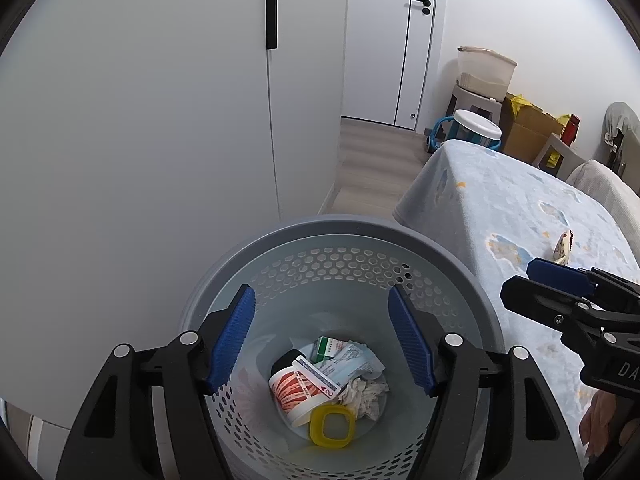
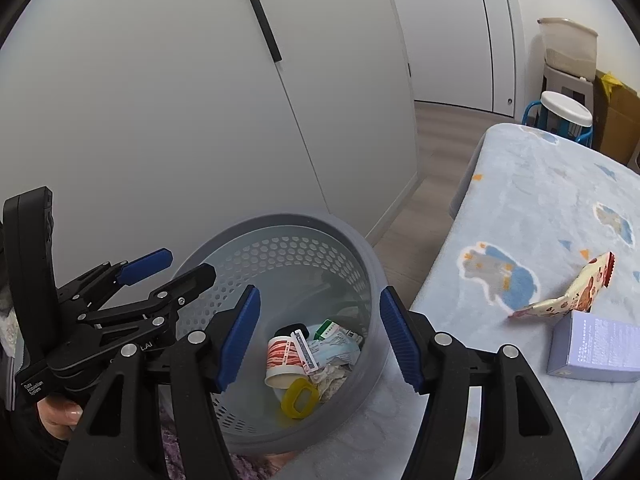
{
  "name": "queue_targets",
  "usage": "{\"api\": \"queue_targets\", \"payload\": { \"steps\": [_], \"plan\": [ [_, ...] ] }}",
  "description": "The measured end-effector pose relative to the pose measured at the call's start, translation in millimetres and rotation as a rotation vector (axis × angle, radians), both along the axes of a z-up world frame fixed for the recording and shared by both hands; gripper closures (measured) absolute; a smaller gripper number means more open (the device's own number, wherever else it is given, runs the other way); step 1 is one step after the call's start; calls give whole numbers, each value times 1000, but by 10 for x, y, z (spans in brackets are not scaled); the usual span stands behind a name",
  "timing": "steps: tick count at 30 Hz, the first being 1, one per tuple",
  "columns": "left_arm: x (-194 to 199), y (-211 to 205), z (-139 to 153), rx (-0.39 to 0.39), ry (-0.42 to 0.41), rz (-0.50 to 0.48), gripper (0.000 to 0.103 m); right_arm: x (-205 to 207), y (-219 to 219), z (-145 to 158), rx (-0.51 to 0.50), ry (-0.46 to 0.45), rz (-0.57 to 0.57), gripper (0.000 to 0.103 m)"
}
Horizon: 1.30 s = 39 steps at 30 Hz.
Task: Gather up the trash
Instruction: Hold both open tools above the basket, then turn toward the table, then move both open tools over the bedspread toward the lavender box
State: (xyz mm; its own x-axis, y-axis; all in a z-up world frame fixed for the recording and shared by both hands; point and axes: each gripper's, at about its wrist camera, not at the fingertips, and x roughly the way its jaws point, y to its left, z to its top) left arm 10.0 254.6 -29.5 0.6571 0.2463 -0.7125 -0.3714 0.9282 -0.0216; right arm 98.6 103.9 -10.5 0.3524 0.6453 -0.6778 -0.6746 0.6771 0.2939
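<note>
The left gripper (image 1: pixel 322 336) hangs above the grey basket (image 1: pixel 452 252) and looks down into it; its jaws are spread wide and hold nothing. The right gripper (image 2: pixel 320 338) is also above the basket (image 2: pixel 362 248), a little to the side, tilted down toward the inside, and its jaws are spread apart and empty too. In the right wrist view the left gripper (image 2: pixel 178 266) appears at the left edge with its blue pads apart, and some fingers (image 2: pixel 60 414) of the person are seen under its handle. In the left wrist view the right gripper (image 1: pixel 528 280) comes in from the right edge, over the border of the bed, and part of a hand (image 1: pixel 600 424) shows below it. At the bottom of the basket lies the collected trash: a paper cup (image 1: pixel 296 394) with red print on its side, a yellow ring (image 1: pixel 331 426) just beside the mouth of the cup, a playing card (image 1: pixel 318 376) resting on the cup, a crumpled tissue (image 1: pixel 366 396), a small green and white box (image 1: pixel 326 348) and a black object partly hidden behind the cup. The basket stands close against the bed (image 2: pixel 540 184), which has a light blue blanket with cartoon patches. On this blanket, well apart from the basket, lies a snack wrapper (image 2: pixel 576 292), and a small lilac box (image 2: pixel 592 350) is just beside it; whether they touch cannot be told. Behind are a white wardrobe (image 1: pixel 140 120) and a white door (image 1: pixel 404 40).
</note>
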Motion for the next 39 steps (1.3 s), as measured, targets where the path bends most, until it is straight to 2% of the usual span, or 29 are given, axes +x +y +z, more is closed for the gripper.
{"api": "queue_targets", "payload": {
  "steps": [24,39],
  "plan": [
    [51,-227,29,11,-14,-49,34,-36,-350,74,-2,-21,-62,39],
    [130,-500,43,22,-13,-99,33,5,-917,153,-5,-44,-160,37]
  ]
}}
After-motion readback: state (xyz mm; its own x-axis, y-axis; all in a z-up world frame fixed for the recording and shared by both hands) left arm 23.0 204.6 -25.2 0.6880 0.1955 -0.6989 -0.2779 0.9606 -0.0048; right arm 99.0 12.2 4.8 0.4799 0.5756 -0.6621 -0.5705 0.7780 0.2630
